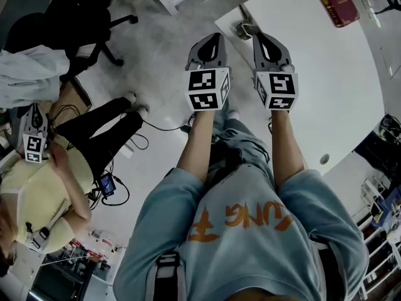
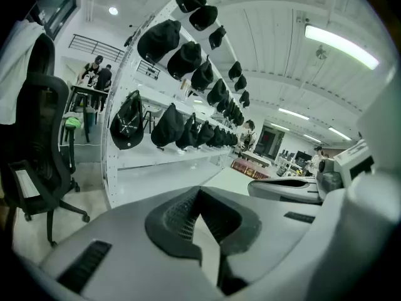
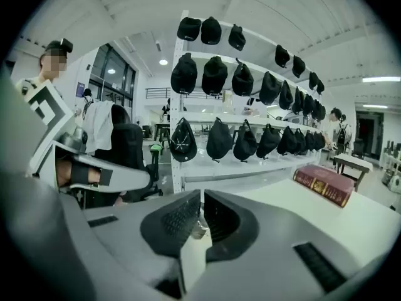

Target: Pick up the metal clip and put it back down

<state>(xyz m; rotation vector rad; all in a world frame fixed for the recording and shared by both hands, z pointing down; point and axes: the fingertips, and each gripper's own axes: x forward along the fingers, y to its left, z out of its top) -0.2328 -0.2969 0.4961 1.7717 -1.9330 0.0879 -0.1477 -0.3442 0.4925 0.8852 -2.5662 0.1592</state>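
The metal clip (image 1: 244, 28) lies on the near corner of the white table (image 1: 326, 86), a small shiny piece. My right gripper (image 1: 257, 36) hovers just right of it. In the right gripper view its jaws (image 3: 202, 196) are drawn together to a thin slit with nothing gripped. The clip (image 3: 197, 229) shows through that slit on the tabletop. My left gripper (image 1: 216, 37) hangs beside the table's corner, over the floor. Its jaws (image 2: 199, 192) are shut and empty.
A red book (image 1: 335, 2) lies far back on the table. A white rack of black caps (image 3: 250, 80) stands beyond the table. A black office chair (image 1: 81, 17) is at the left. A seated person in yellow (image 1: 44, 187) holds another gripper (image 1: 34, 143). Cables cross the floor.
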